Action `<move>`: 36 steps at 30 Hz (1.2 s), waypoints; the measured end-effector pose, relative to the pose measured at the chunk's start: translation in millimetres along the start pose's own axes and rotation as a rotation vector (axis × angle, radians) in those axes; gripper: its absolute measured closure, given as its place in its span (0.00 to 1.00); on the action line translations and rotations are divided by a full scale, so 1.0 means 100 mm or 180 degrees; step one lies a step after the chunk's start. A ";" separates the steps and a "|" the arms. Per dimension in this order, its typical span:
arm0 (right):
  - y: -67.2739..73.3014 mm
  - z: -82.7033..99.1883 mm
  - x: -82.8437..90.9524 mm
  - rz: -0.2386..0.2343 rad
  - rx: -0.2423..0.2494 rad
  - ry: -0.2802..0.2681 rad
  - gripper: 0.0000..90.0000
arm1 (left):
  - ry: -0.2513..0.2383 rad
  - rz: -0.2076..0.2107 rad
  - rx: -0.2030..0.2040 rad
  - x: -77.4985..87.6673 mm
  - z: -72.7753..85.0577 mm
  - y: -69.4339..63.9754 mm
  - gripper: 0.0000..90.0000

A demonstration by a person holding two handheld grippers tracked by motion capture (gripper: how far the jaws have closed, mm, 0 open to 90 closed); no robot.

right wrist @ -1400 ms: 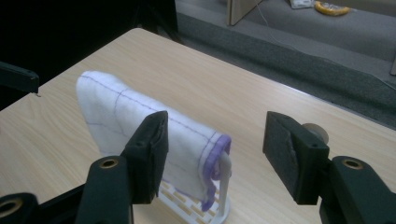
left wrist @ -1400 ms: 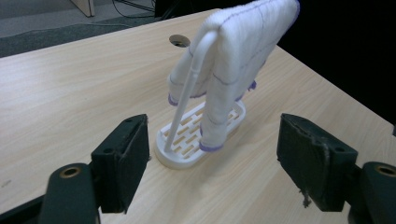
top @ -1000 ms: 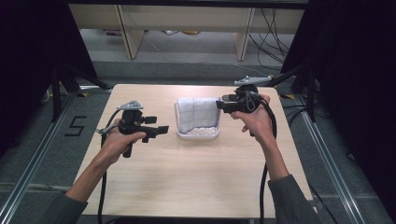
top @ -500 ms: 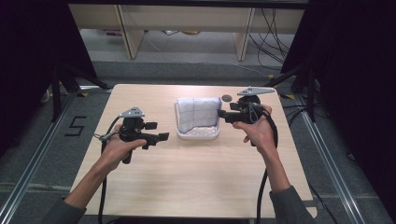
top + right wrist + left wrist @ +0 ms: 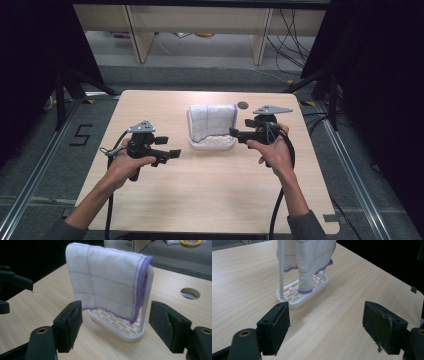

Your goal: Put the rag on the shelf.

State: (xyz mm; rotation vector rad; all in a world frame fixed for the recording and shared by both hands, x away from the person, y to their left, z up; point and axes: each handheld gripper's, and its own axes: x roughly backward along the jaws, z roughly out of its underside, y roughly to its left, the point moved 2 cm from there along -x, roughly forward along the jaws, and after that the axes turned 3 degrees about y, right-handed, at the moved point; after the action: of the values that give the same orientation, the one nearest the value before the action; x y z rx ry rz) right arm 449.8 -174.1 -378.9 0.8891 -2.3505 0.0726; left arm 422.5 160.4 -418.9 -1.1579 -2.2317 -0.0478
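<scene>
A white cloth with purple grid lines and a purple hem [image 5: 213, 121] [image 5: 107, 282] [image 5: 308, 262] hangs over a white rack with a slotted base [image 5: 212, 143] [image 5: 120, 328] [image 5: 294, 293] at the middle of the wooden table [image 5: 210, 195]. My right gripper [image 5: 235, 133] [image 5: 116, 320] is just right of the rack and points at it. It is open, its jaws have just been opening, and nothing is between them. My left gripper [image 5: 174, 154] [image 5: 325, 315] is held to the rack's left, open and empty, also facing the rack.
A round cable hole [image 5: 243, 105] [image 5: 190, 293] sits in the table behind the rack on the right. Cables trail from both grippers toward the table's near edge. Dark curtains and floor rails flank the table.
My right gripper has come down from beside the cloth's top and drawn back a little toward the person. The cloth stays draped on the rack. My left gripper has barely moved.
</scene>
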 end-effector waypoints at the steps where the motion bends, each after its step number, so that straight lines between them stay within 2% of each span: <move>1: 0.01 0.04 0.01 0.0015 0.0020 -0.0009 0.30 | -0.0015 0.0003 0.0001 0.00 0.01 -0.01 0.23; 5: 0.04 0.08 0.02 -0.0051 -0.0039 -0.0031 0.29 | 0.0003 -0.0004 -0.0022 0.00 0.03 -0.04 0.23; 7: 0.07 0.11 0.03 -0.0033 -0.0089 -0.0036 0.29 | -0.0008 0.0003 -0.0010 0.00 0.04 -0.04 0.23; 8: 0.07 0.11 0.03 -0.0033 -0.0089 -0.0036 0.29 | -0.0010 -0.0024 -0.0015 0.00 0.05 -0.04 0.23; 14: 0.09 0.17 0.02 -0.0060 0.0026 -0.0033 0.29 | 0.0041 0.0001 -0.0010 0.00 0.10 -0.05 0.23; 15: 0.11 0.18 0.03 -0.0054 -0.0033 0.0006 0.29 | 0.0028 -0.0030 -0.0003 0.00 0.11 -0.06 0.23; 22: 0.10 0.26 0.02 -0.0086 -0.0019 -0.0008 0.29 | 0.0045 0.0019 -0.0027 0.00 0.17 -0.10 0.23; 24: 0.13 0.30 0.03 -0.0094 -0.0096 0.0015 0.29 | 0.0055 0.0025 -0.0029 0.01 0.19 -0.12 0.23; 26: 0.12 0.32 0.02 -0.0084 -0.0013 0.0027 0.29 | 0.0058 0.0039 -0.0034 0.00 0.22 -0.14 0.23; 27: 0.14 0.35 0.01 -0.0089 -0.0073 0.0024 0.29 | 0.0071 0.0048 -0.0048 0.00 0.23 -0.14 0.23; 28: 0.11 0.35 0.02 -0.0043 0.0037 0.0042 0.29 | 0.0063 0.0016 -0.0045 -0.01 0.24 -0.15 0.23; 30: 0.11 0.38 0.01 -0.0052 0.0020 0.0049 0.29 | 0.0110 0.0008 -0.0052 -0.01 0.27 -0.15 0.23; 32: 0.13 0.41 0.00 -0.0084 -0.0065 0.0049 0.29 | 0.0108 0.0013 -0.0048 -0.02 0.29 -0.15 0.23; 36: 0.13 0.45 -0.01 -0.0067 -0.0013 0.0086 0.29 | 0.0121 -0.0003 -0.0033 -0.02 0.34 -0.17 0.23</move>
State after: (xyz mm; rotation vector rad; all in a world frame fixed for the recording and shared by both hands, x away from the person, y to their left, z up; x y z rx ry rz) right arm 418.1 -174.9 -413.4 0.9052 -2.3152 0.0709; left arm 393.3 158.8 -443.7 -1.1519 -2.2012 -0.0812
